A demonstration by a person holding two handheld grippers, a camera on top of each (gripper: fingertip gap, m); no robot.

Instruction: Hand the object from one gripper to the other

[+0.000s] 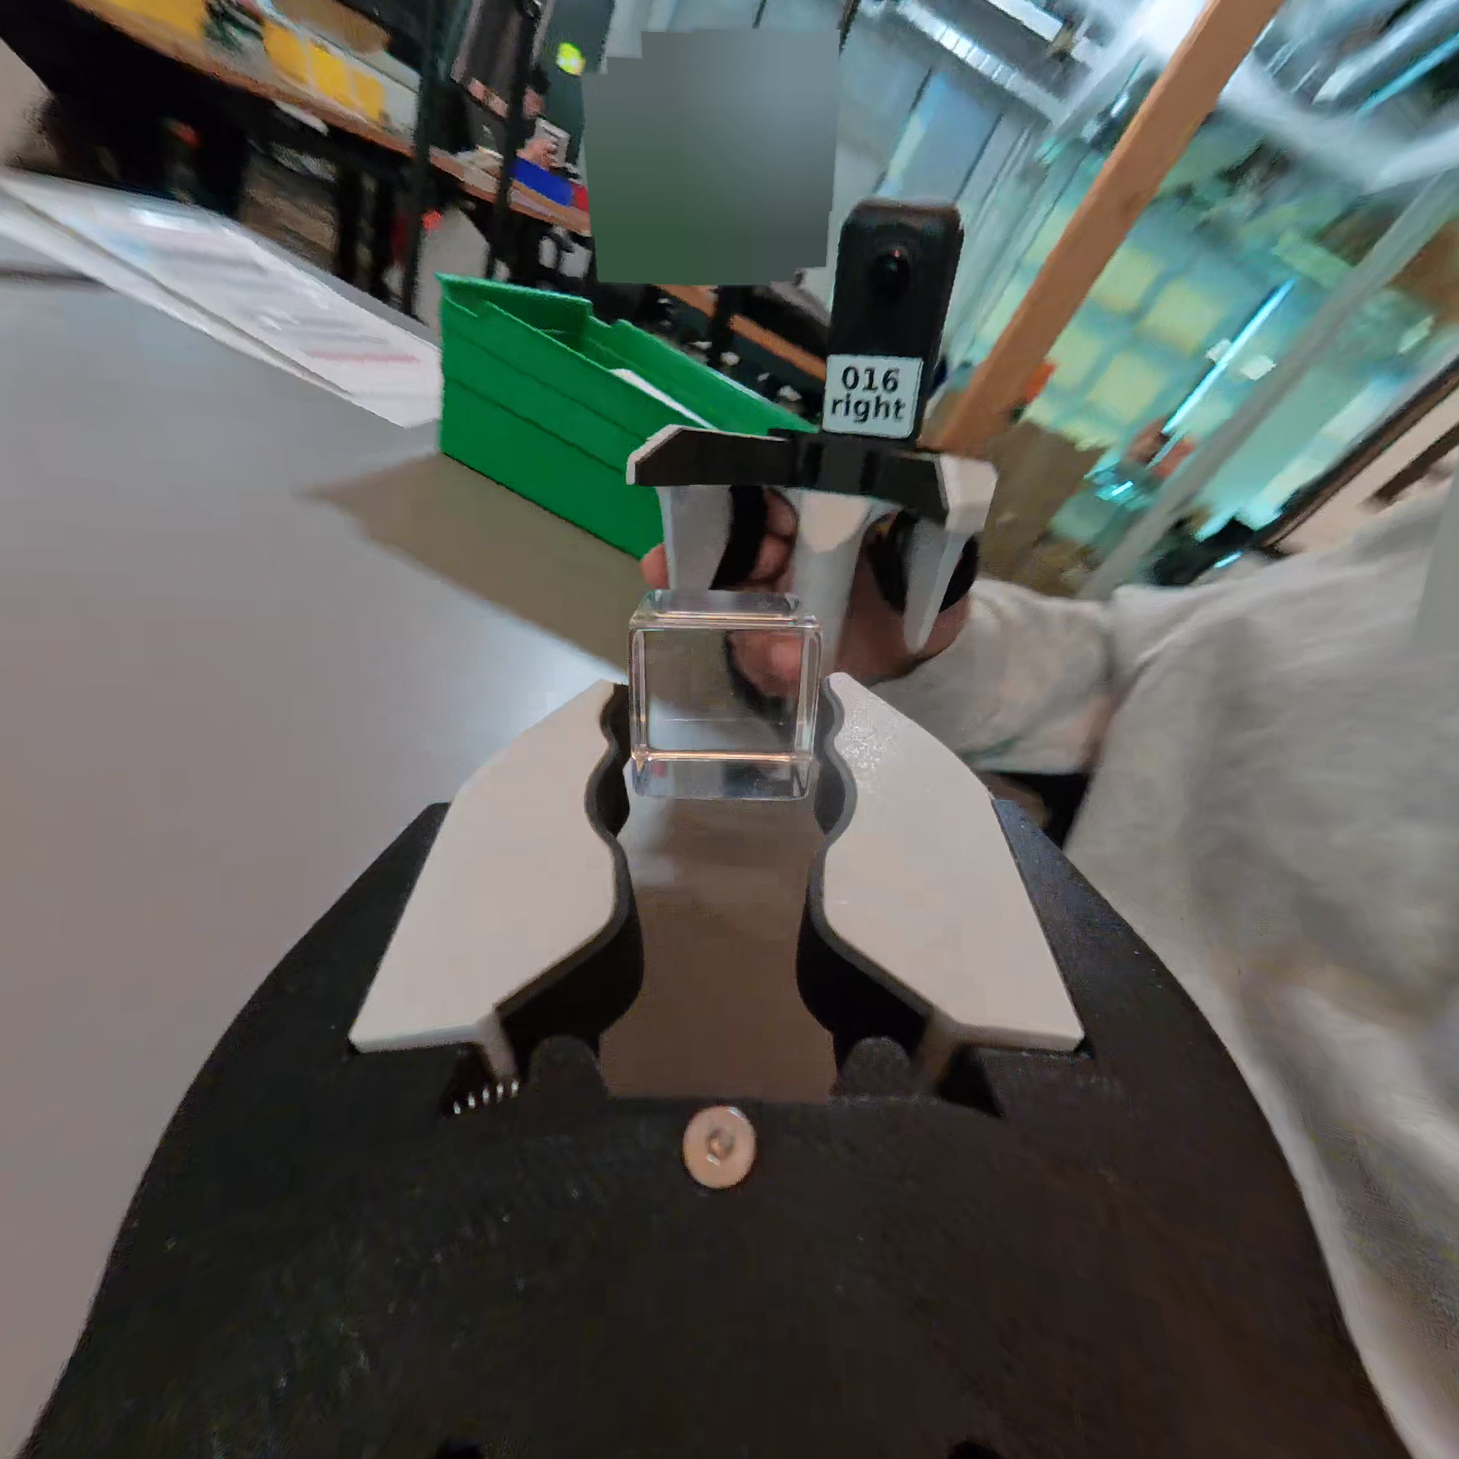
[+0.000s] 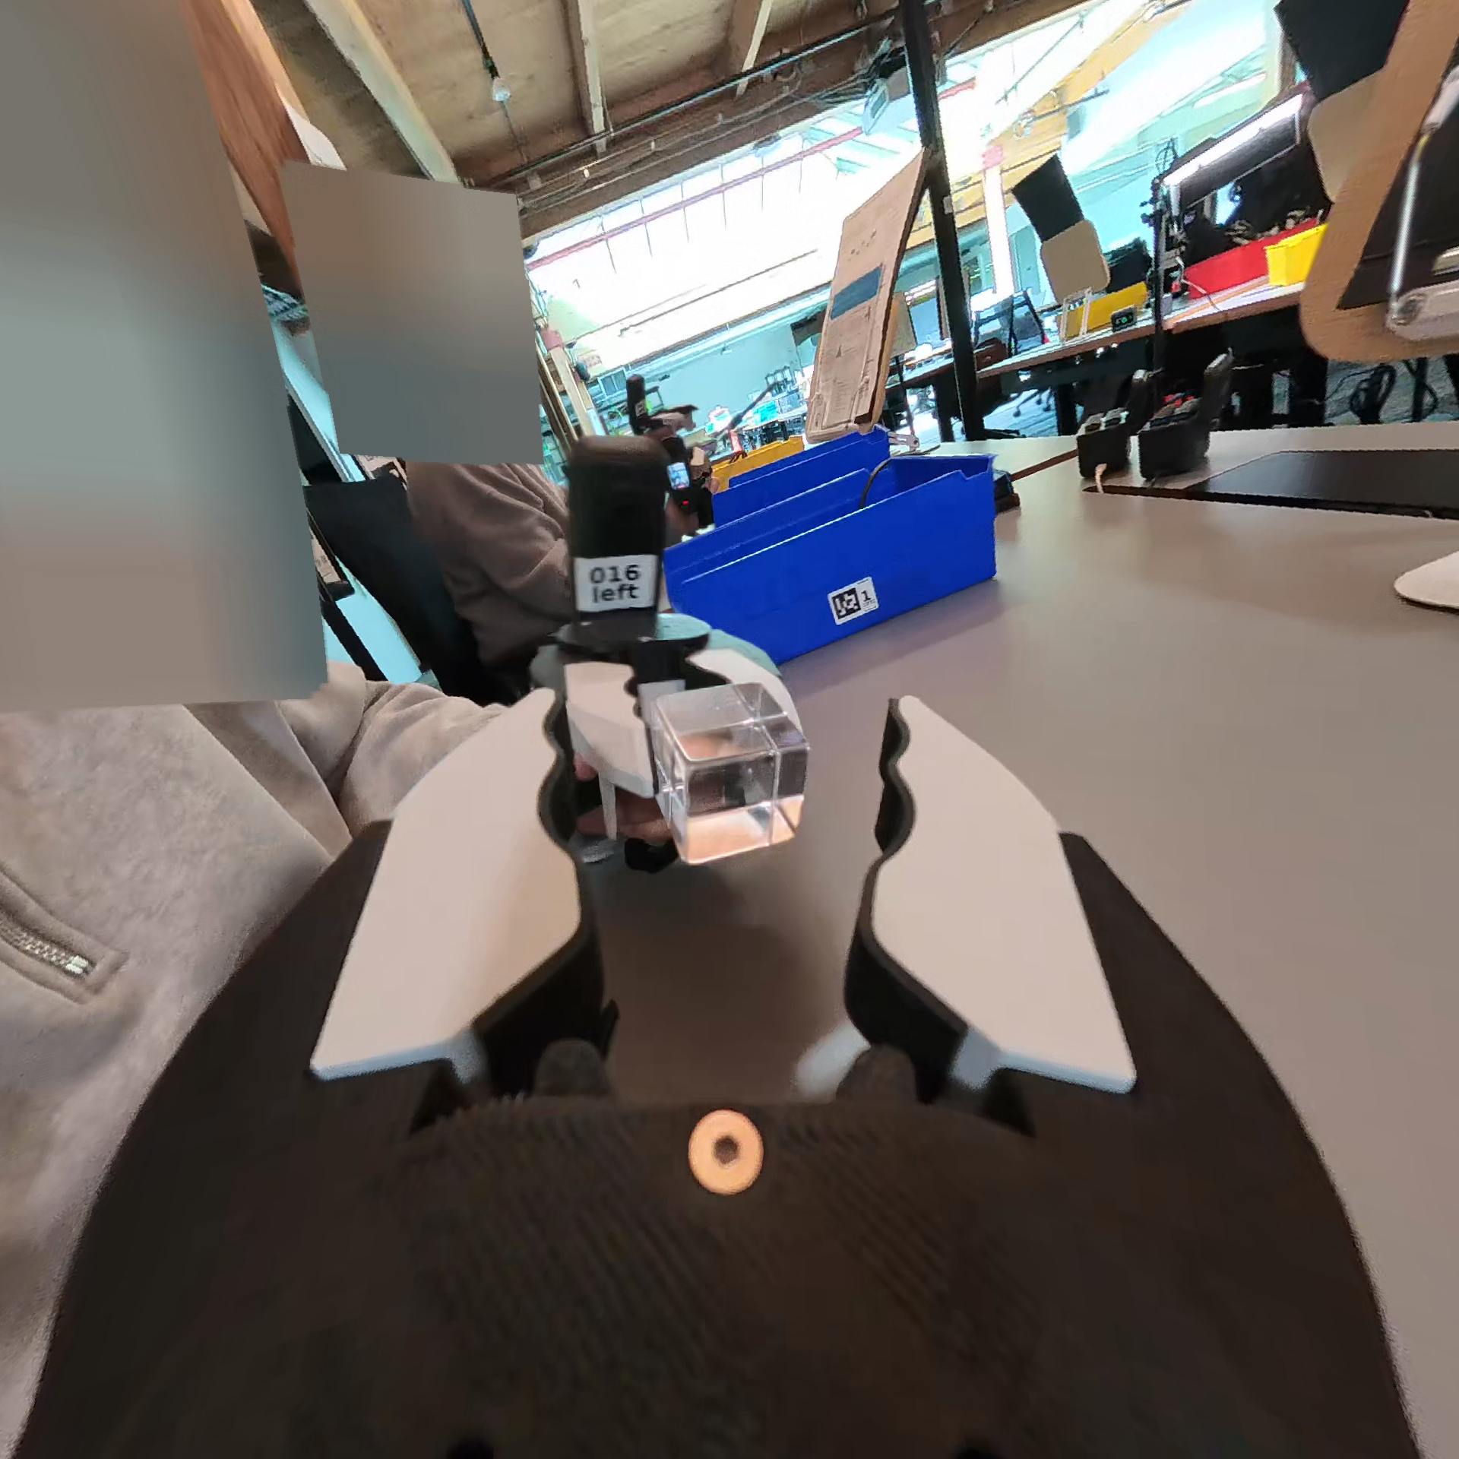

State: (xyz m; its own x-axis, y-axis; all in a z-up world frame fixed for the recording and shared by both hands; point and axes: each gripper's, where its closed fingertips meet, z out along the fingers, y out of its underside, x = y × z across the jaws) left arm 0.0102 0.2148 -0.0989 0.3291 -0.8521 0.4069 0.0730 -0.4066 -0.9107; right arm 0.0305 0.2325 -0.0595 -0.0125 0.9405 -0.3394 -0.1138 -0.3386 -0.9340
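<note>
A clear cube (image 1: 722, 695) is clamped between the white fingers of my left gripper (image 1: 722, 699), held above the grey table. My right gripper (image 1: 805, 584) faces it from just beyond, jaws spread, its fingers apart from the cube. In the right wrist view the cube (image 2: 730, 782) sticks out of the left gripper (image 2: 671, 750). It sits between the tips of my open right gripper (image 2: 722, 734), nearer the left finger and touching neither.
A green bin (image 1: 537, 410) stands on the table (image 1: 197, 631) behind the grippers, with paper sheets (image 1: 237, 292) to its left. Blue bins (image 2: 829, 568) stand farther back on the table (image 2: 1145, 710). A person's grey sleeve (image 1: 1184, 710) fills the right side. One gripper's finger ends stand about 5 centimetres off the other's.
</note>
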